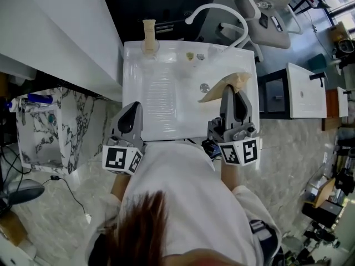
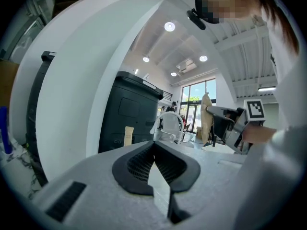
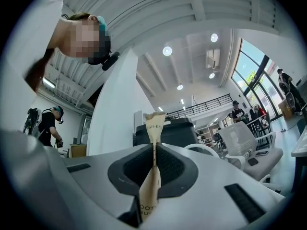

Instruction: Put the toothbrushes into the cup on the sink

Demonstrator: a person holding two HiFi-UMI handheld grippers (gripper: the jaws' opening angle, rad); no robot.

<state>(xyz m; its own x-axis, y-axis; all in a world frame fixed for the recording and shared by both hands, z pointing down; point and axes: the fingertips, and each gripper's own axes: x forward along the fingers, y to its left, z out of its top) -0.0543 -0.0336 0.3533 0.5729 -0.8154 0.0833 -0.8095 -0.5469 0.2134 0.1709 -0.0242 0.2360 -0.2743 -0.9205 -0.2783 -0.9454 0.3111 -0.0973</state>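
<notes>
Partly legible print on kraft toothbrush packet (image 3: pixel 155 124), pinched in right tool (image 3: pixel 154 147)

The base here is a white rectangular ceramic sink (image 1: pixel 166 127) on a pale marble-look tiled floor (image 1: pixel 55 220), with a ribbed washboard slope (image 1: pixel 158 93) down its left half and a small round metal drain (image 1: pixel 204 87) in the basin. On the back left corner sits a clear cup (image 1: pixel 150 47) with one tan paper-wrapped toothbrush (image 1: pixel 148 29) upright in it. Two small bits (image 1: pixel 190 55) sit on the back ledge near the curved white faucet (image 1: pixel 222 9), too tiny to make out.
</notes>
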